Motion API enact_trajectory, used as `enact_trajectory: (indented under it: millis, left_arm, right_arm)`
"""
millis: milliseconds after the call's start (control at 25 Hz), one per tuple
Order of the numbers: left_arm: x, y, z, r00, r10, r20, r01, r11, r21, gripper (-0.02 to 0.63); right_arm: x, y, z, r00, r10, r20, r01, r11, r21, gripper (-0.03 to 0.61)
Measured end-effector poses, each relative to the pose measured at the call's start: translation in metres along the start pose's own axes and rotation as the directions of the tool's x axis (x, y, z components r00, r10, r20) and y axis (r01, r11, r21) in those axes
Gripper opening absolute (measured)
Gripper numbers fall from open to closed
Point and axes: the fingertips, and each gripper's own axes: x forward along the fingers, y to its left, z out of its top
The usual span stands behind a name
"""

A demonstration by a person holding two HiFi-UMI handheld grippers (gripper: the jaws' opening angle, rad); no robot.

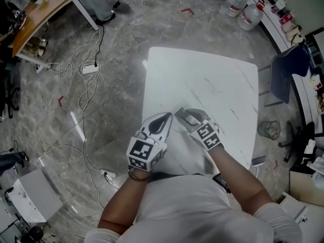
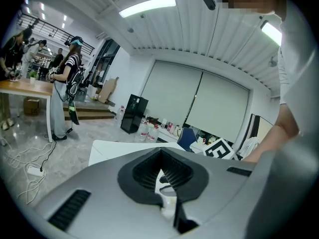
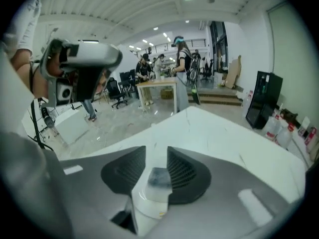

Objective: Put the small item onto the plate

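Note:
A small pale block with a grey top (image 3: 159,179) sits between the ribbed pads of my right gripper (image 3: 155,153), and both pads touch its sides. Below it, close to the camera, shows a white rounded piece (image 3: 148,209); I cannot tell what it is. In the head view both grippers hover over the near part of the white table (image 1: 212,80), tips almost meeting: left gripper (image 1: 168,116), right gripper (image 1: 180,113). My left gripper (image 2: 159,153) is shut down to a thin slit, with nothing clearly held. I cannot make out a plate against the white top.
The table's near edge (image 1: 167,171) lies just under my wrists. Cables and a power strip (image 1: 90,69) cover the floor to the left. At the right stand a blue chair (image 1: 286,70), a wire bin (image 1: 269,129) and water bottles (image 1: 243,6). People stand by a wooden desk (image 2: 20,86).

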Motion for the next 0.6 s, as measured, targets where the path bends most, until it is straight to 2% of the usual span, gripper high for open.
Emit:
enact_trajectory:
  millis: [120,200,440,600]
  left_arm:
    - [-0.009,-0.025,0.018,1.0,-0.005,0.026,0.004,1.0,0.024,0.006]
    - [-0.017,-0.043,0.033,0.999,-0.008,0.053,0.005,0.999,0.048,0.006]
    - [-0.049,-0.1,0.081,0.99,-0.006,0.142,-0.011,0.993,0.115,0.006]
    - [-0.078,-0.133,0.123,0.971,0.018,0.239,-0.055,0.987,0.149,0.006]
  right_arm:
    - [-0.05,0.011,0.043,0.987,-0.008,0.162,0.013,1.0,-0.028,0.038]
    - [-0.085,0.019,0.068,0.967,-0.006,0.256,0.015,0.999,-0.031,0.003]
    - [-0.189,0.048,0.137,0.888,0.01,0.46,-0.014,1.0,0.006,0.003]
    - [-0.255,0.073,0.179,0.831,0.049,0.554,-0.048,0.999,-0.017,0.003]
